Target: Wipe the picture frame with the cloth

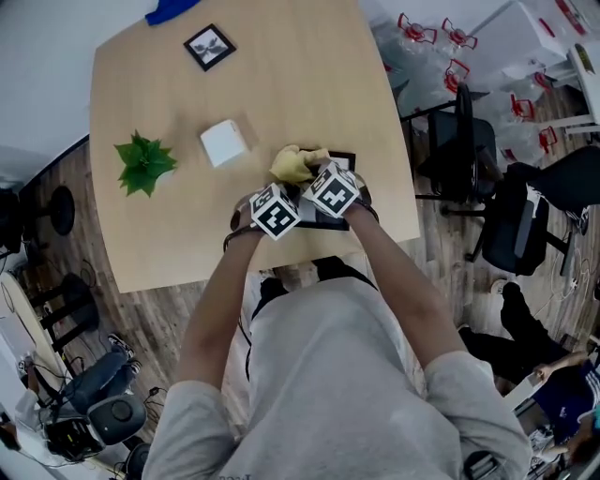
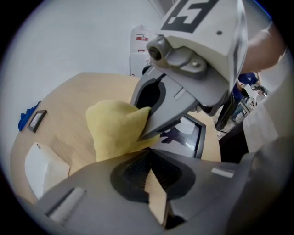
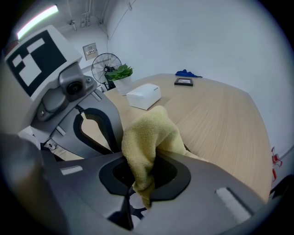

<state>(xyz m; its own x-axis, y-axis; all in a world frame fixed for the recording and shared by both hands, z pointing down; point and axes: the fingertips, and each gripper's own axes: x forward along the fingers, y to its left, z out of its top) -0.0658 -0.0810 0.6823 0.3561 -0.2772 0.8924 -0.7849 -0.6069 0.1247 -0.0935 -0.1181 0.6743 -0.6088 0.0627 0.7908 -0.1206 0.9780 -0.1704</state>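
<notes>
A black picture frame [image 1: 343, 159] [image 2: 190, 133] lies face up near the table's front right edge, mostly hidden under my grippers in the head view. My right gripper [image 1: 321, 180] [image 3: 138, 183] is shut on a yellow cloth [image 1: 292, 164] [image 3: 147, 133] [image 2: 117, 128] and holds it down on the frame's far left part. My left gripper [image 1: 284, 204] [image 2: 151, 181] sits at the frame's near left side. Its jaws stand closed, with only a thin tan sliver between them, and the frame's near edge is hidden beneath them.
On the wooden table [image 1: 309, 84] stand a white box [image 1: 224, 142], a green plant [image 1: 143, 164], a small second frame [image 1: 208, 47] and a blue cloth [image 1: 172, 9] at the far edge. Black office chairs [image 1: 469, 141] stand right of the table.
</notes>
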